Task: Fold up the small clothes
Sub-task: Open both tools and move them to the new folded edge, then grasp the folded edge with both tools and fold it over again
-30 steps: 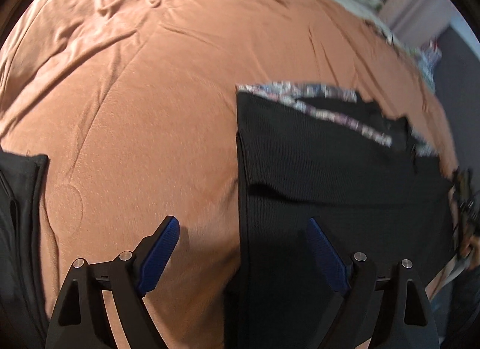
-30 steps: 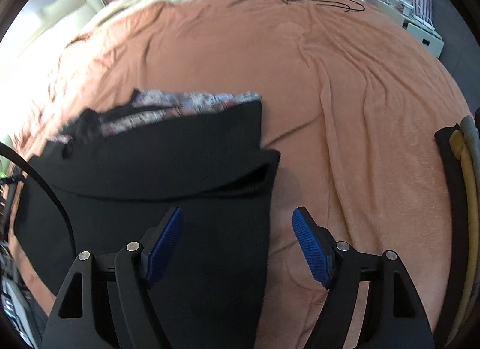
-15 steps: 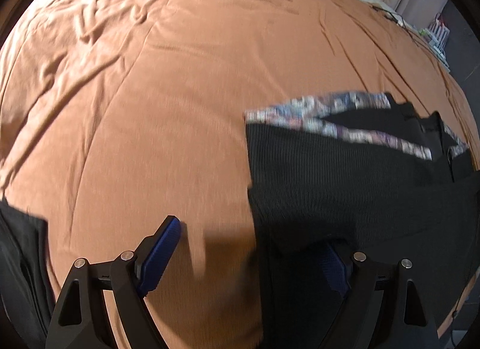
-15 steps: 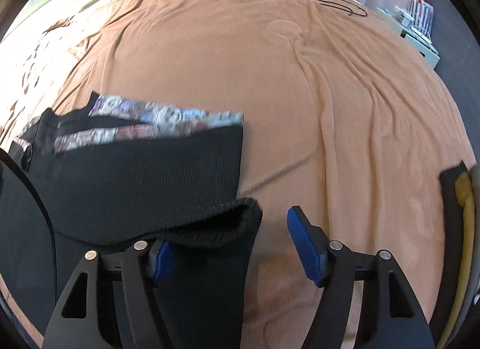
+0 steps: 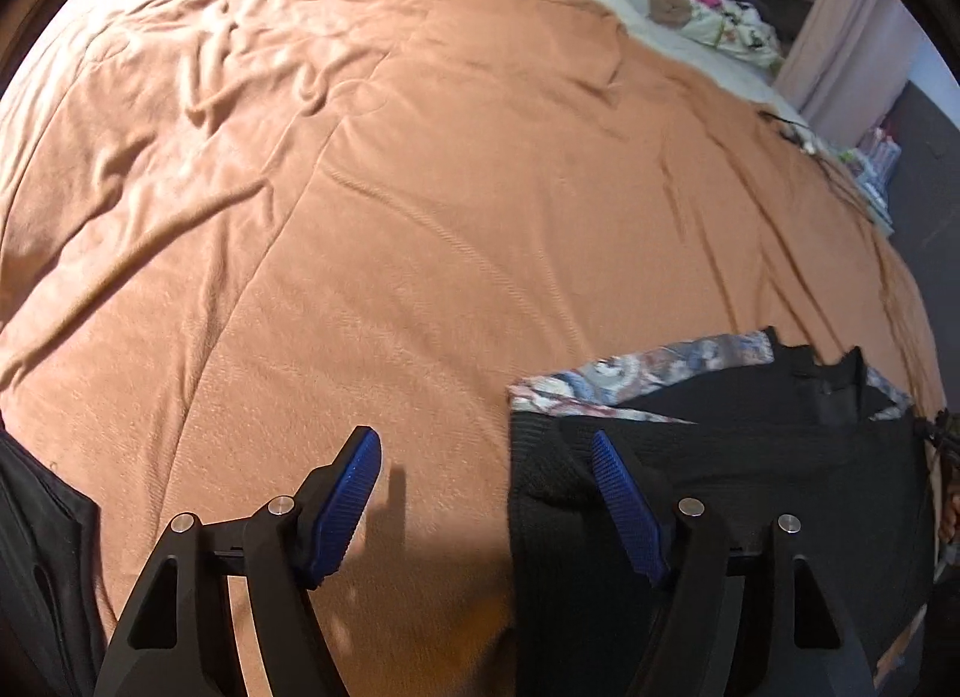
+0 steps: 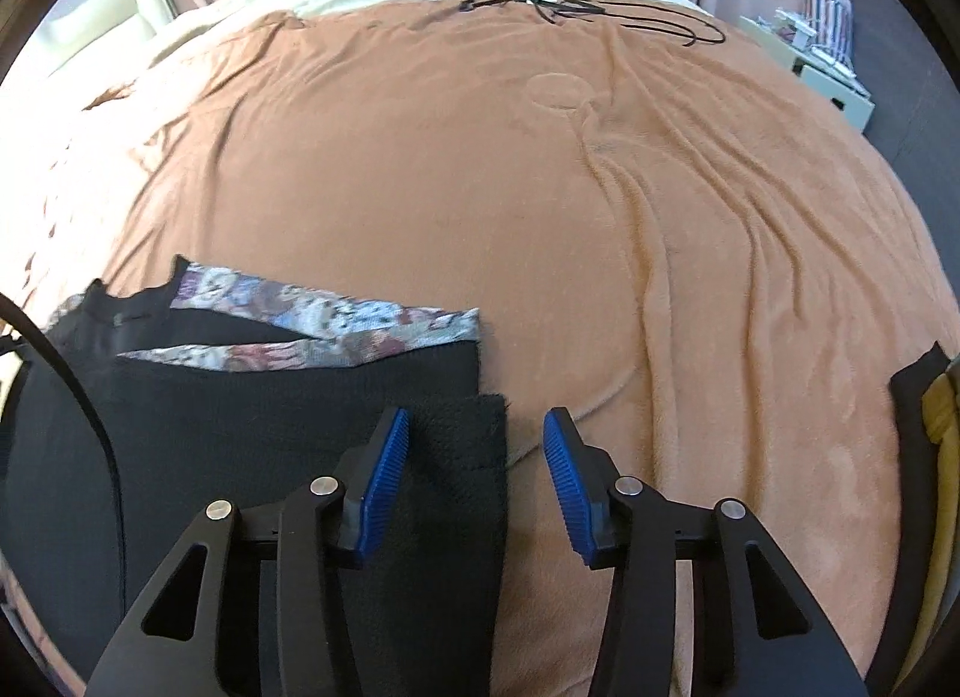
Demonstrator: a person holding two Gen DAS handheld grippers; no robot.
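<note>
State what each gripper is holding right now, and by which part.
Nothing. The left gripper and right gripper are both open, each straddling a near corner of the black garment without pinching it.

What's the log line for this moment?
left claw open | right claw open | black ribbed knit garment half-folded on orange fleece blanket

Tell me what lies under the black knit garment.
The black knit garment lies on the orange blanket. A floral patterned layer peeks out at its far edge; how far that extends beneath, and anything else under it, is covered.
</note>
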